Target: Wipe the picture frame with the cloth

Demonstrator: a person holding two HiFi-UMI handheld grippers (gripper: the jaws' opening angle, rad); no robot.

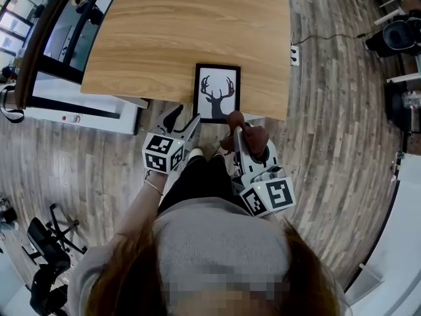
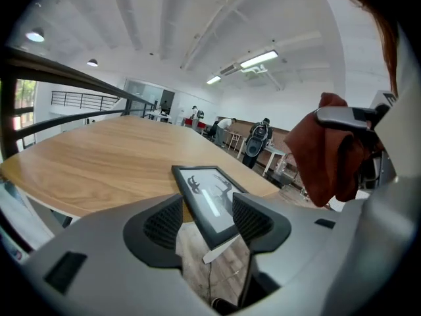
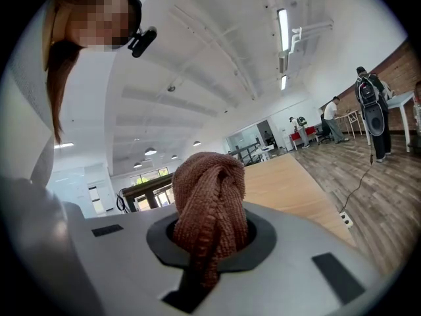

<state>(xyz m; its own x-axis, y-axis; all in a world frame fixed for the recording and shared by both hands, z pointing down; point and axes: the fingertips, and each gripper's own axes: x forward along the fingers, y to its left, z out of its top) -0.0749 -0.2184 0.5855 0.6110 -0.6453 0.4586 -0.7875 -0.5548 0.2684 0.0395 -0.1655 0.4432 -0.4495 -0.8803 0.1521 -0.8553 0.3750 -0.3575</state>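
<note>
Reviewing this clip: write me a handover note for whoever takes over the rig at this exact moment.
Left tongs: open, gripping nothing, at the picture frame's near corner.
Right tongs: shut on the brown cloth, held in the air beside the frame.
Frame lies flat at the table's near edge, one corner overhanging.
Done: cloth in the tongs. Left: probably steady the frame, then wipe it.

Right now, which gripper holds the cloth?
The right gripper: its fingers are shut on the brown cloth. The left gripper's fingers stand apart, clamping nothing.
</note>
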